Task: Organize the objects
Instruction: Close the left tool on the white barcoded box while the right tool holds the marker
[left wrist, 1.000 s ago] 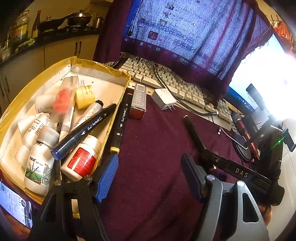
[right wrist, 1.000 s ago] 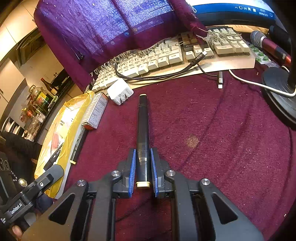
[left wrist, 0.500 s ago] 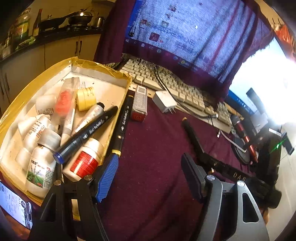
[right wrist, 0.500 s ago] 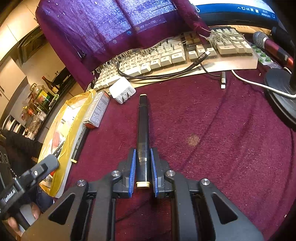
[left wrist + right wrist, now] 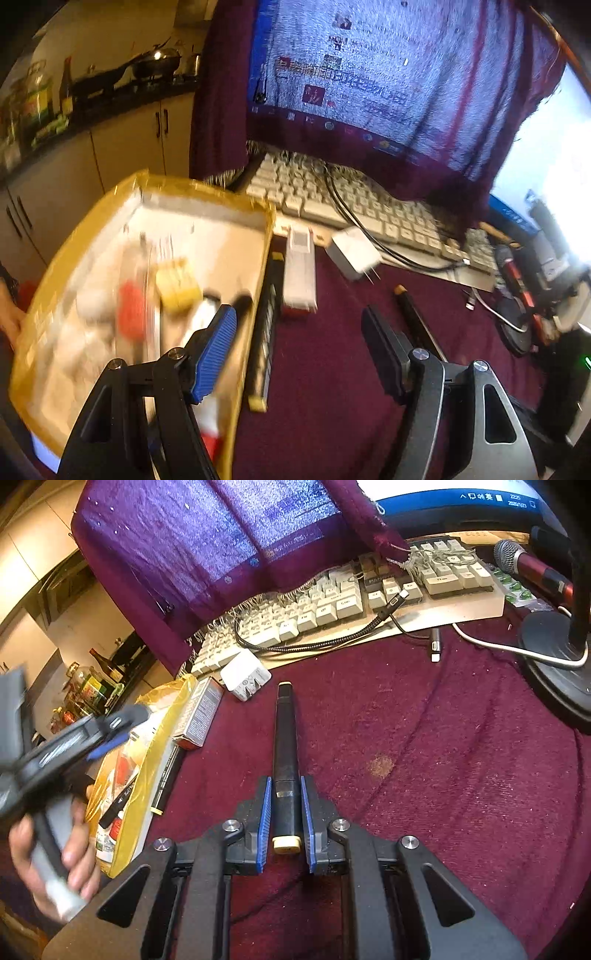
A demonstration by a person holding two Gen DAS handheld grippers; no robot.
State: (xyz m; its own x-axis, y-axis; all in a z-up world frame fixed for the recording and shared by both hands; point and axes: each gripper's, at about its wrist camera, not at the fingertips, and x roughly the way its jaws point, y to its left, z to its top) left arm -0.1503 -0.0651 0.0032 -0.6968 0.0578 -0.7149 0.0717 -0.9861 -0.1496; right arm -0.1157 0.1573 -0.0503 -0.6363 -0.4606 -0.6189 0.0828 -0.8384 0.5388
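Nearest, my right tool: blue pads either side of a black marker, narrow gaps showing, so I cannot tell whether it grips; the marker lies along the maroon-clothed counter. My left tool: fingers spread wide, holding nothing, above the right wall of the yellow-rimmed box. Box contents: bottles and tubes, blurred. Just right of the box: a second black marker, then a small carton. Farther: white charger, keyboard, cloth-draped monitor.
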